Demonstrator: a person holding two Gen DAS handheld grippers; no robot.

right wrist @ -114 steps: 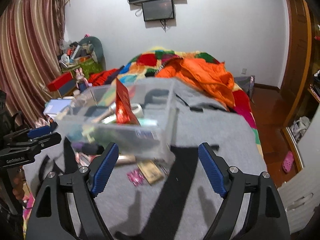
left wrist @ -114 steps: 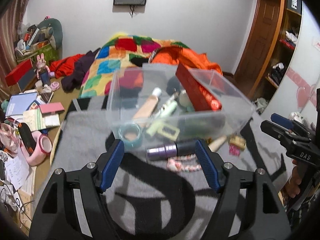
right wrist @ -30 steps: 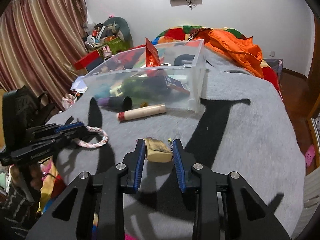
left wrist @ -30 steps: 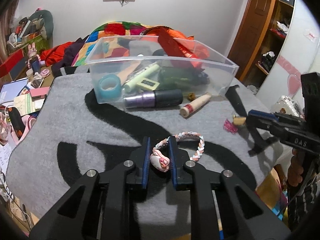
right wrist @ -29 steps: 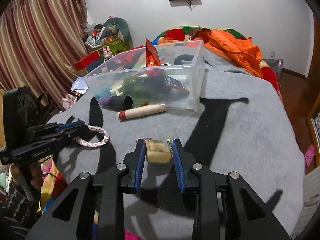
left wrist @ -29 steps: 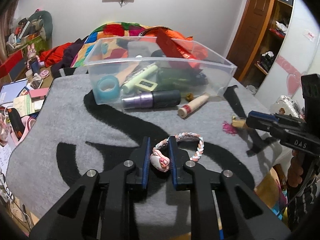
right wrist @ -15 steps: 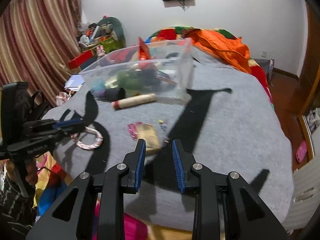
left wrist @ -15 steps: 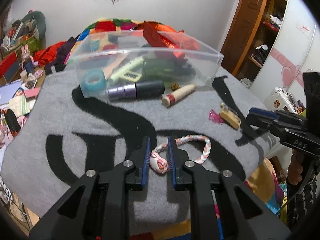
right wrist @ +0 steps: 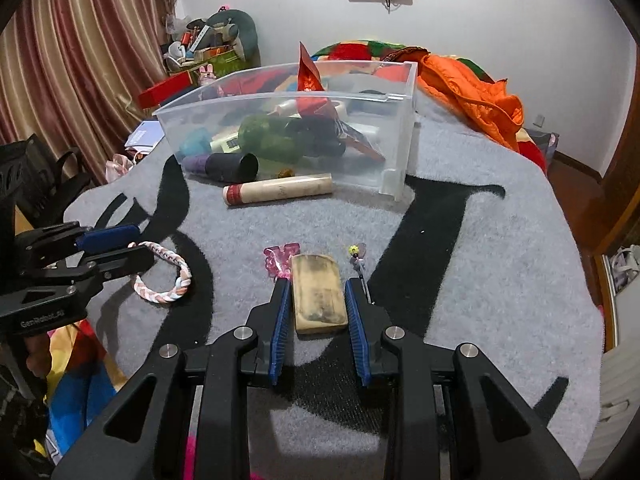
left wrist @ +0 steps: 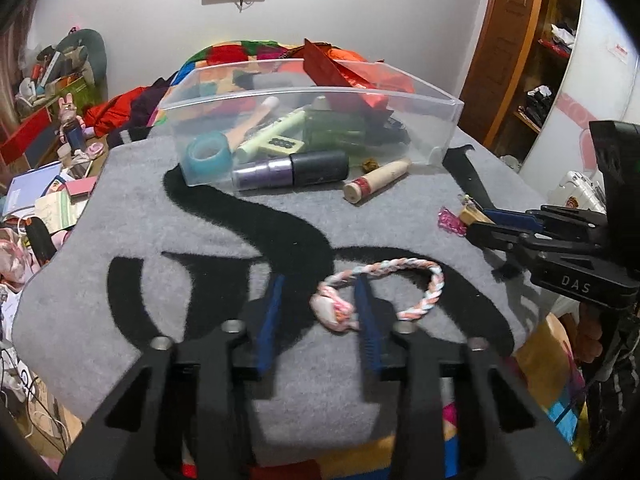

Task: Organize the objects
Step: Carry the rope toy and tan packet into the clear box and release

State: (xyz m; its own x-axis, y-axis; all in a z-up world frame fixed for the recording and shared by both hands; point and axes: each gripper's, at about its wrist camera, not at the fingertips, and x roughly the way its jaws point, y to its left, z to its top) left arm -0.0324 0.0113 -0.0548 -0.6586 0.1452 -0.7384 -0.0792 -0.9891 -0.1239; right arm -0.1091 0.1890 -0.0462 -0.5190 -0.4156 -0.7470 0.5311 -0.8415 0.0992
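Note:
A pink-and-white braided bracelet (left wrist: 424,280) lies on the grey cloth. Its knot sits between the fingers of my left gripper (left wrist: 320,278), whose jaws are opening; the left pad stands apart from the knot. A tan block (right wrist: 318,294) lies lengthwise between the fingers of my right gripper (right wrist: 315,282), whose jaws are closing, with both pads against its sides. In the right wrist view the left gripper (right wrist: 142,246) is at the left, over the bracelet (right wrist: 176,276). The clear bin (left wrist: 440,100) full of items stands beyond.
A wooden tube (right wrist: 280,192) and a purple-black cylinder (left wrist: 292,168) lie against the bin's front wall. A pink charm (right wrist: 280,258) and a bead pin (right wrist: 358,256) lie by the block. The cloth's front edge is right under both grippers. Clutter fills the floor at left.
The left jaws have widened and the bracelet knot is no longer pinched. The tan block lay ahead of the right fingers half a second ago and now sits between them.

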